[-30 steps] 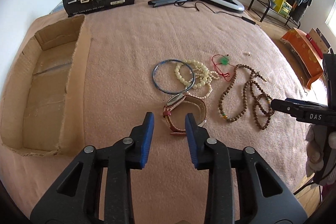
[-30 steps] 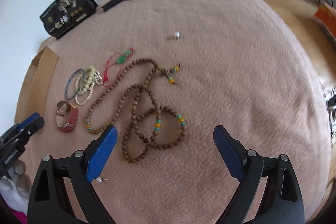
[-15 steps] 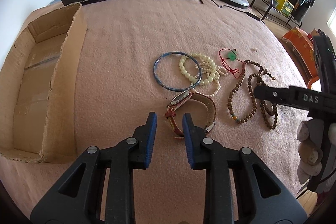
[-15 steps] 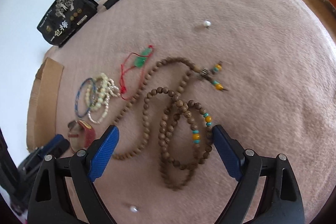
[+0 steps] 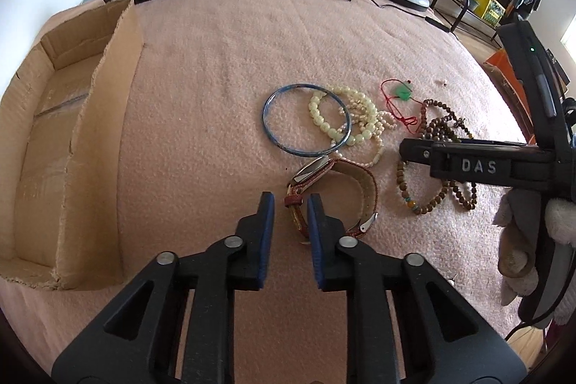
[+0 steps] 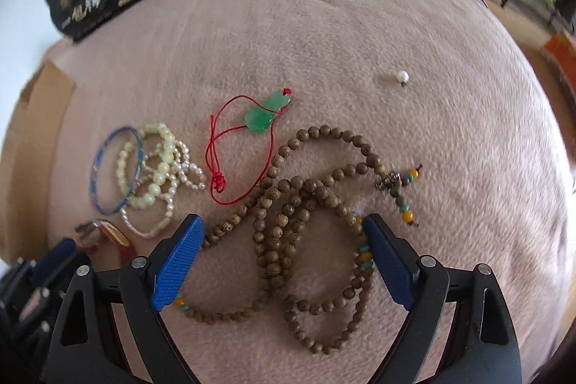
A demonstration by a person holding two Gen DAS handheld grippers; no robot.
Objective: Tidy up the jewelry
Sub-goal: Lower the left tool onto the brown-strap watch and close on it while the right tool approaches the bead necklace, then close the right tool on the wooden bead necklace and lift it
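Left gripper (image 5: 290,209): narrow gap between blue pads, nothing clamped. Brown leather-strap wristwatch with a metal case (image 5: 325,193) lying on the pink fleece blanket (image 5: 201,89), dead ahead at 12 o'clock. Near loop of strap standing on edge in line with the gap; whether already between the pads or just past the tips, not resolvable. Strap loop's long axis running from 12 toward 2 o'clock, case at the far end.

Right gripper (image 6: 284,233): spread wide, nothing held, fingertips straddling the long string of brown wooden beads with orange and turquoise accents (image 6: 306,240). Coils sprawled from 10 to 2 o'clock, tassel end at 1 o'clock.

Elsewhere in the right wrist view: green jade pendant on red cord (image 6: 266,112) at 12 o'clock; cream bead bracelets (image 6: 158,168) overlapping a thin blue bangle (image 6: 104,175) at 10 o'clock; loose white pearl (image 6: 402,76) at 1 o'clock, well apart from the rest.

Open shallow cardboard box (image 5: 82,117) at 9 to 10 o'clock of the left gripper, presumably the destination.

Judgement: left gripper nearer the watch, right nearer the wooden beads. Watch pickup dependent on the strap edge staying aligned with the narrow gap.
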